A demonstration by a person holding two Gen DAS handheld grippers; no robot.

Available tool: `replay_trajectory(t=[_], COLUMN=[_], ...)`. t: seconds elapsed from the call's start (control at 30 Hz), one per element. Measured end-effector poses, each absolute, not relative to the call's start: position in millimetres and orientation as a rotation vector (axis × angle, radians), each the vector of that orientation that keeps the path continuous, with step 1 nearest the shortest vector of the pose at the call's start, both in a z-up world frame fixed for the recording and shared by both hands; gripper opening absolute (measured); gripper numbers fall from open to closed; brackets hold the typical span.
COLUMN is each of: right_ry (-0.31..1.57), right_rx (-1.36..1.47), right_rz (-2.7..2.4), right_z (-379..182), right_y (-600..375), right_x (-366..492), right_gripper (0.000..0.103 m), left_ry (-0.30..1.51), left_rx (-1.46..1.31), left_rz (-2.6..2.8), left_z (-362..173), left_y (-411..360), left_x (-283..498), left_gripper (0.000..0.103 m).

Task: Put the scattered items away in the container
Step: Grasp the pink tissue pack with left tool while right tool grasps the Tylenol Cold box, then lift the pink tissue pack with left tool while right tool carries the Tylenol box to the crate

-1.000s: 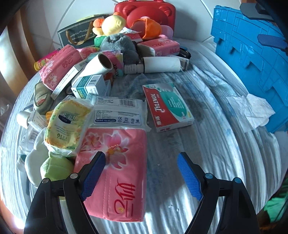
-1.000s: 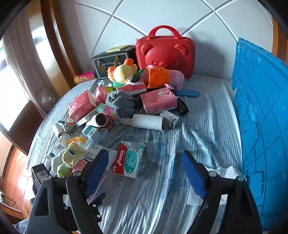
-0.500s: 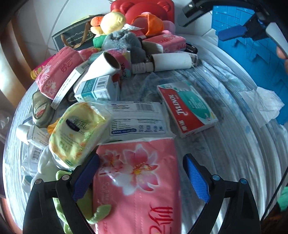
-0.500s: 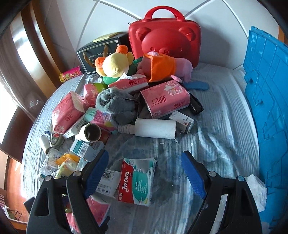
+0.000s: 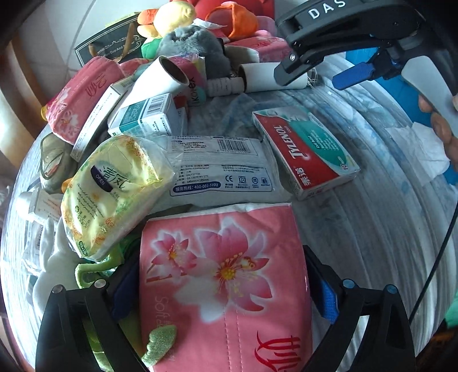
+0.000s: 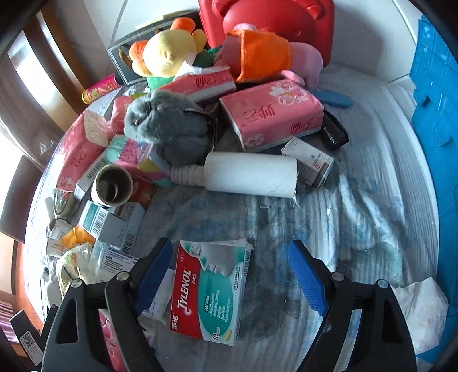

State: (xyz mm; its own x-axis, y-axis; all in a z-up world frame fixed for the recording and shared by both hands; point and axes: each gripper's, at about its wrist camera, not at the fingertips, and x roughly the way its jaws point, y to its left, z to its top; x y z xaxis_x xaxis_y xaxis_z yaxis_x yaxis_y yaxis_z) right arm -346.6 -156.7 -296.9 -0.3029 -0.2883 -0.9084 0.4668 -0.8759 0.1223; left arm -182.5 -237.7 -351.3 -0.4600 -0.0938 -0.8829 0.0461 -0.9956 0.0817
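A pink flowered tissue pack (image 5: 223, 271) lies flat on the striped cloth, and my left gripper (image 5: 226, 292) straddles it. Its jaws are opening, with the pack between the blue pads; I see no squeeze on the wrapper. A red and teal Tylenol box (image 6: 209, 292) lies between the fingers of my right gripper (image 6: 232, 277), close to the left pad and untouched. The right gripper (image 5: 320, 74), held by a hand, also shows top right in the left wrist view, above the same Tylenol box (image 5: 306, 151). The blue crate (image 6: 435, 85) stands at the right.
A heap fills the left and back: a yellow wipes pack (image 5: 114, 194), a white mask packet (image 5: 220, 171), medicine boxes, two paper rolls (image 6: 252, 174), a grey plush (image 6: 169, 128), more pink tissue packs and a red bear case (image 6: 272, 17). A crumpled tissue (image 6: 420, 312) lies by the crate.
My left gripper has sunk over the pink tissue pack with its jaws spreading wider around it. My right gripper has dropped toward the Tylenol box and entered the left wrist view.
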Motion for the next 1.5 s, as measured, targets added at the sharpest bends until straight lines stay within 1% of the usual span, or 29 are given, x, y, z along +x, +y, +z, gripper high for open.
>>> replay_trajectory(t=[0.1,0.17,0.27,0.4,0.47,0.53,0.57,0.63,0.93,1.07,1.23,1.37,1.5], right_ry=[0.282,0.368,0.447,0.481,0.467,0.472,0.474,0.452,0.438,0.421,0.389,0.362,0.34], right_rx=[1.525,1.542,1.581,1.601,1.6,1.567,1.539,1.497,1.414,1.378,1.313,1.246,1.151], right_rz=[-2.149,-2.14,-2.129,-2.134,-2.141,-2.136,-2.127,-2.142,-2.206,-2.224,-2.25,-2.289,-2.346], right_z=[-311.2,-323.1,-340.9,-353.8,-355.7,-353.8,-351.0,-343.5,-321.4,-310.1,-273.3,-247.3,-209.9], right_y=[-168.0,-177.6,-186.3,-187.6,-186.4,-187.7,-187.1,-179.5,-146.0,-133.7,-128.6,-116.0,-96.0], right_x=[-337.3,-327.2,-317.7,-309.8,-309.4,-306.3,-302.8,-297.6,-284.7,-276.8,-279.0,-279.1,-273.4], right_gripper=[0.083,0.083,0.083,0.083,0.082,0.074,0.074,0.074,0.073,0.073,0.073,0.073,0.073], left_ry=[-0.067,-0.057,-0.057,-0.074,-0.084,-0.089,-0.079,-0.058,-0.024,-0.058,-0.159,-0.163,-0.124], left_rx=[1.586,1.589,1.592,1.6,1.607,1.608,1.591,1.556,1.468,1.379,1.228,1.108,0.996], left_rz=[-2.623,-2.629,-2.633,-2.628,-2.619,-2.614,-2.623,-2.641,-2.658,-2.673,-2.745,-2.793,-2.827], left_z=[-351.6,-350.6,-349.9,-351.1,-352.4,-353.2,-351.9,-349.2,-335.3,-320.2,-285.2,-250.5,-212.4], left_y=[-238.8,-240.6,-242.5,-242.0,-240.7,-239.5,-239.1,-238.3,-225.5,-218.9,-198.3,-188.9,-186.9], left_x=[-183.2,-183.7,-183.8,-183.9,-184.6,-184.9,-183.9,-181.7,-166.9,-156.7,-149.4,-145.7,-145.0], left_gripper=[0.098,0.098,0.098,0.099,0.101,0.101,0.1,0.093,0.082,0.082,0.082,0.082,0.082])
